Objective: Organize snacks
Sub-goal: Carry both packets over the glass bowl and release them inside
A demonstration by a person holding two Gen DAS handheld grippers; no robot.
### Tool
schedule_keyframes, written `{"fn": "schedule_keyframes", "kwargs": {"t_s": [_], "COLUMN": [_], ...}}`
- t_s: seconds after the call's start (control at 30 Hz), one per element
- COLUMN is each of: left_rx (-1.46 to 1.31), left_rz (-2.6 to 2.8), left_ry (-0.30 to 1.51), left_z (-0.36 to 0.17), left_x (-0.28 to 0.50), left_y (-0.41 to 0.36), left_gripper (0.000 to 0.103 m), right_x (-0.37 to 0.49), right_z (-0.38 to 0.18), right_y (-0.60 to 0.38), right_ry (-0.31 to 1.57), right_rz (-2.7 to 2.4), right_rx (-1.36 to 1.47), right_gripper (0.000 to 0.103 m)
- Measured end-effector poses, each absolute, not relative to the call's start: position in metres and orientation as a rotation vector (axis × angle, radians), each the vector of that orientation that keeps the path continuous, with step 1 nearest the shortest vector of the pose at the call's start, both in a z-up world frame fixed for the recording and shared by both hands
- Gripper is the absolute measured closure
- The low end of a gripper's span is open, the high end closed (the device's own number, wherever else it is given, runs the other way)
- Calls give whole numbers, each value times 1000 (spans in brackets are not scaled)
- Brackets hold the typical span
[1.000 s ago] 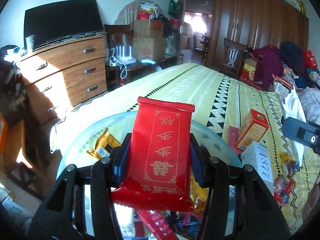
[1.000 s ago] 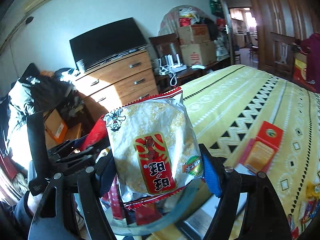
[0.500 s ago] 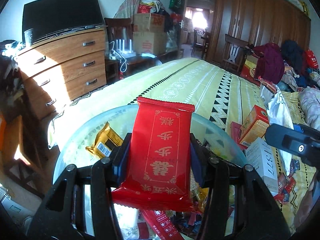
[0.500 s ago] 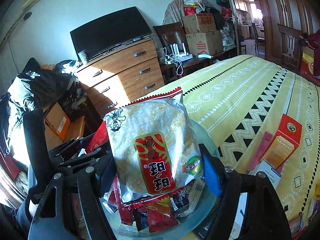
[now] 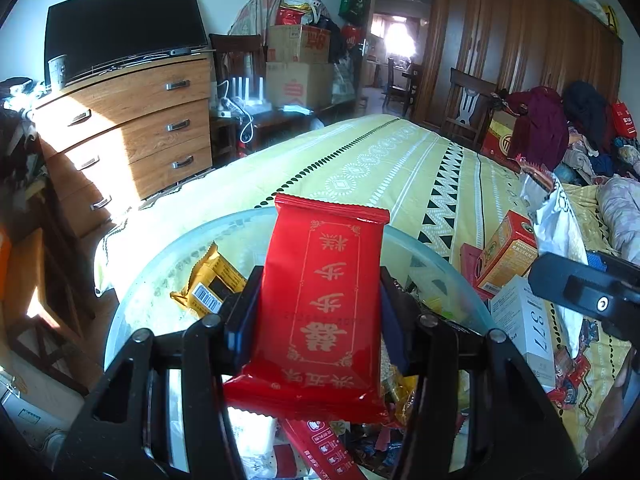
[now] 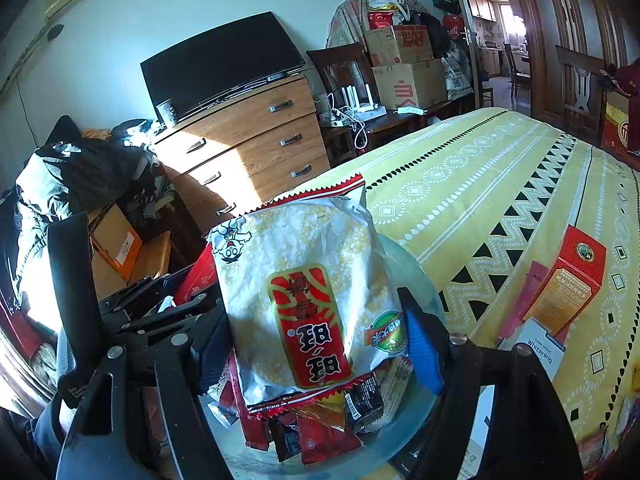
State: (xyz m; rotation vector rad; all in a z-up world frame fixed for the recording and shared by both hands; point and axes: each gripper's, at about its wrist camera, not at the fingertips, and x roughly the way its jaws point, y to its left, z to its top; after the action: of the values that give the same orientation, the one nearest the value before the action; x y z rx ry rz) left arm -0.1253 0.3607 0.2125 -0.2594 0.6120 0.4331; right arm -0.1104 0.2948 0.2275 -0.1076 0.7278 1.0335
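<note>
My left gripper is shut on a red snack packet with gold characters, held upright above a round glass plate. The plate holds a yellow-brown snack bar and several small wrappers. My right gripper is shut on a silver rice-cracker bag with a red label, held over the same plate, above red and dark wrappers. The left gripper shows in the right wrist view; the right gripper's body shows in the left wrist view.
The plate sits on a yellow patterned bedspread. An orange-red box, a white box and a white plastic bag lie to the right. A wooden dresser with a TV stands at the left.
Both grippers have lowered and tilted down toward the plate, still holding their packets. More of the wrappers on the plate show under the rice-cracker bag.
</note>
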Motion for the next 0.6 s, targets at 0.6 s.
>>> {"fn": "schedule_keyframes", "kwargs": {"t_s": [0.6], "left_rx": [-341], "left_rz": [423], "left_ry": [655], "left_z": [208], "left_x": [-121], "left_y": [378], "left_gripper": [50], "right_x": [-99], "right_z": [224], "right_y": [307], "right_ry": [773], "right_rz": [1049], "right_rx": [-104], "right_gripper": [25]}}
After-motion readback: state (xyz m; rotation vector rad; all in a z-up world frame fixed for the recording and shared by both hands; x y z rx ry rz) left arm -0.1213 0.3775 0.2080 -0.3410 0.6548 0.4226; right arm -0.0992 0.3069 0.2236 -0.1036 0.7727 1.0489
